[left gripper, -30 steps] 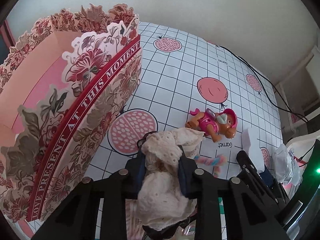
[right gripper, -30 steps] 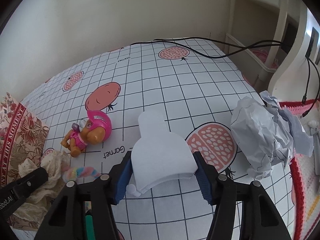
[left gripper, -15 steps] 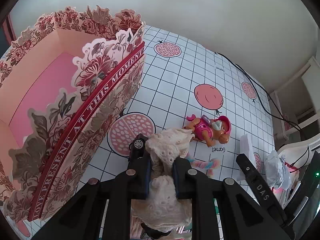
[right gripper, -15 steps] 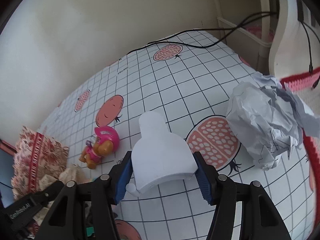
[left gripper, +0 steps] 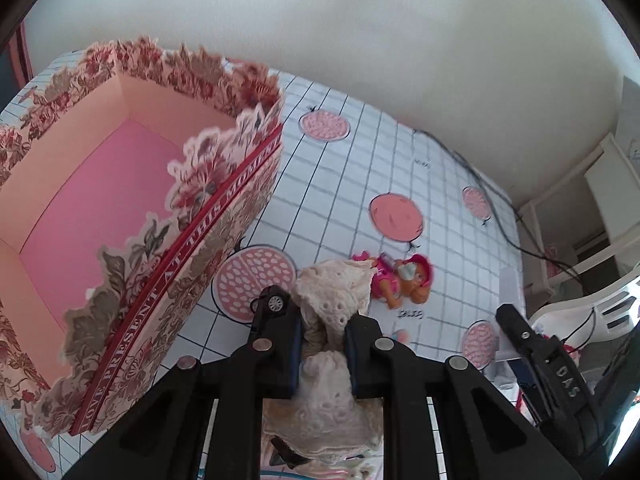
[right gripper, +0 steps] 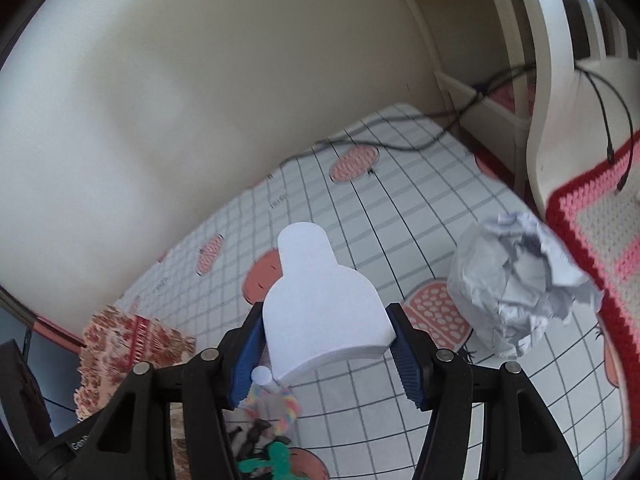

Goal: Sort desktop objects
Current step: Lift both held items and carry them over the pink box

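My left gripper (left gripper: 322,340) is shut on a cream lace cloth (left gripper: 334,292), which bunches above the pads and hangs below them, lifted off the table. A floral gift box (left gripper: 132,216) with a pink inside stands open to its left. A pink toy pup (left gripper: 400,280) lies on the grid tablecloth just beyond the cloth. My right gripper (right gripper: 326,344) is shut on a white bottle-shaped foam piece (right gripper: 320,296), held above the table. Below it lie a pastel rainbow toy (right gripper: 276,408) and a green toy figure (right gripper: 276,460).
A crumpled ball of white paper (right gripper: 516,284) sits on the grid tablecloth (right gripper: 360,208) at the right, beside a chair with a crocheted red and pink cushion (right gripper: 600,240). A black cable (right gripper: 384,144) runs along the table's far edge. The floral box (right gripper: 128,344) shows at the lower left of the right wrist view.
Both grippers have risen. The left jaws closed tighter on the lace cloth and lifted it, so the box's inside shows more. The right gripper rolled and tilted up with the foam piece.
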`<state>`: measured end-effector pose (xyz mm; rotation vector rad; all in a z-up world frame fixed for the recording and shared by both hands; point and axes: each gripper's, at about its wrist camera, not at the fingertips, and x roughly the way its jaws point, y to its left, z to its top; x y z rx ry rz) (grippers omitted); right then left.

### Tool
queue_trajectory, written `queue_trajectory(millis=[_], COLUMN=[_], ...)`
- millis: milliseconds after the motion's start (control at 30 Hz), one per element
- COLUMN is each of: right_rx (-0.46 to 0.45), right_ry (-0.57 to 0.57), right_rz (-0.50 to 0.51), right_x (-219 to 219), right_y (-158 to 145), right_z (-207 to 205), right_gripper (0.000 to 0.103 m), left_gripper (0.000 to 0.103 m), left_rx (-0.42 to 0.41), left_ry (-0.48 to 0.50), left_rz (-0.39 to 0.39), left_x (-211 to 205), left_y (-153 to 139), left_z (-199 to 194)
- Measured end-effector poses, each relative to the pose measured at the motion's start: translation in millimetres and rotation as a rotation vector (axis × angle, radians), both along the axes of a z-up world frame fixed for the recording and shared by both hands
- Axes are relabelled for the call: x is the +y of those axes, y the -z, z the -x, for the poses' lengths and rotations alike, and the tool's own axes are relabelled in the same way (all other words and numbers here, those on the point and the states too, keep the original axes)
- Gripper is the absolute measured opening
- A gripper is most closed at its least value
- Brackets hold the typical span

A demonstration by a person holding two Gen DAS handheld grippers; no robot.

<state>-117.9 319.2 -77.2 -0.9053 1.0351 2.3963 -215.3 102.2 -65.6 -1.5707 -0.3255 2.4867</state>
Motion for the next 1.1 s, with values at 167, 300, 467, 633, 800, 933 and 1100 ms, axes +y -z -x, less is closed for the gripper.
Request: queue_trajectory(millis=[167,300,467,633,800,933,1100], right_rx=[0.106,0.194,0.276,0.301,0.297,0.308,0.311], right_ry=[0.012,0.012,0.013,0.011,-0.011,-0.041,-0.101], right_rz=[-0.065,-0.127,-0.186,-0.219,-0.231,-0.226,-0.218], right_x=[-5.4,-16.5,-28.6,-36.4,-45.9,-60.0,-85.5], right_y=[-47.8,-87.8,-125.2,-142.2,-144.8,-146.8,-145.0], right_z=[-11.8,-23.1,-38.1,-43.5,-39.3,-34.1,-16.1], right_gripper=[0.062,0.062,0.062,0.062,0.062,0.062,0.062], left_gripper=[0.018,0.018,0.018,0.018,0.018,0.018,0.018], left_rx=[0.098,0.174,0.242,0.281,0.287,0.283,0.287], left_ry=[-0.004,-0.004,0.000,0.001,-0.021,-0.052,-0.100], left_rz=[-0.039,-0.070,-0.116,-0.136,-0.161,-0.174,-0.171], left_x=[-4.4,-9.5,-15.0,-17.2,-30.0,-45.8,-70.7], left_y=[-37.0,-67.5,-95.4,-109.5,-116.8,-119.7,-119.6], left_z=[-9.2,-17.7,-27.2,-31.9,-32.5,-31.1,-28.2])
